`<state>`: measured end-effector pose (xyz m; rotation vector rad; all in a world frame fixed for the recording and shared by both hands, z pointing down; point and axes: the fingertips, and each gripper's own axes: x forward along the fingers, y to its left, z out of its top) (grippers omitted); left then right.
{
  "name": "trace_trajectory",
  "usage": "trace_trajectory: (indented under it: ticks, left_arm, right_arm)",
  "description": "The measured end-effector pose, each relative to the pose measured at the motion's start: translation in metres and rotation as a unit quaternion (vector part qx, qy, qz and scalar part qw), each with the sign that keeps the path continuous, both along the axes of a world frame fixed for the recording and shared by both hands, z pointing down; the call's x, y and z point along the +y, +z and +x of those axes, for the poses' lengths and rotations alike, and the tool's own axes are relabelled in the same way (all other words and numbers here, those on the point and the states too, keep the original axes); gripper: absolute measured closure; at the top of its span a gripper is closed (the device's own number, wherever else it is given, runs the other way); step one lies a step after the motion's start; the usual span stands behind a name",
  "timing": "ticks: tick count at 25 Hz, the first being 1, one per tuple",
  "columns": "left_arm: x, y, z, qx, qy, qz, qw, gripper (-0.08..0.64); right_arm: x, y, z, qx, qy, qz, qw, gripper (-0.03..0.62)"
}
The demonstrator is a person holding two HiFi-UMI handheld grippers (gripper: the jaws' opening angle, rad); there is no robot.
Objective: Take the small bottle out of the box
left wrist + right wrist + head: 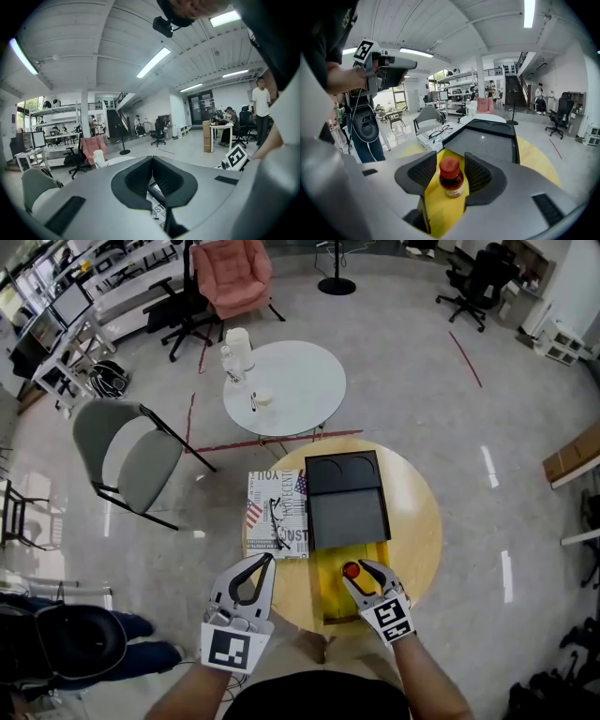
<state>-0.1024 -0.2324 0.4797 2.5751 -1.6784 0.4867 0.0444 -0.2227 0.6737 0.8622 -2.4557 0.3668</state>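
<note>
A small bottle (352, 570) with a red cap and dark contents stands upright in the open yellow box (328, 604) on the round wooden table (417, 521). Its black lid (347, 512) lies flipped back behind it. My right gripper (361, 574) reaches into the box with its jaws open on either side of the bottle (451, 178), a narrow gap showing at each pad. My left gripper (270, 560) is held up off the table's near left edge, shut and holding nothing. In its own view the left gripper (151, 158) shows its pads touching.
A newsprint-patterned box (277, 514) with a pair of glasses (279, 517) on it lies left of the black lid. Beyond stand a white round table (291, 395) with cups, a grey folding chair (127, 451) and a pink armchair (232, 276).
</note>
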Motion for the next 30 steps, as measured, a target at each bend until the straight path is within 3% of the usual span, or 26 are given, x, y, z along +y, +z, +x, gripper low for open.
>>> trace_trajectory:
  ticks: [8, 10, 15, 19, 30]
  left_arm:
    - [0.004, 0.0, -0.009, -0.013, -0.002, -0.007, 0.9999, 0.543]
    - [0.006, -0.002, -0.009, -0.013, -0.002, -0.01, 0.9999, 0.543]
    - [0.01, -0.013, -0.008, -0.012, 0.003, -0.001, 0.9999, 0.543]
    - [0.013, -0.024, -0.01, -0.008, -0.003, 0.006, 0.9999, 0.543]
    - [0.013, -0.043, -0.011, 0.002, -0.014, 0.024, 0.9996, 0.543]
  right_arm:
    - [-0.001, 0.022, -0.003, 0.021, 0.0, -0.008, 1.0, 0.393]
    - [0.0, 0.023, -0.003, 0.036, -0.001, -0.004, 0.999, 0.438]
    - [0.003, 0.031, -0.004, 0.059, 0.005, -0.005, 0.998, 0.439]
    - [0.007, 0.009, 0.0, 0.059, 0.005, -0.022, 0.998, 0.439]
    - [0.008, -0.047, 0.002, 0.047, -0.015, -0.013, 0.999, 0.438]
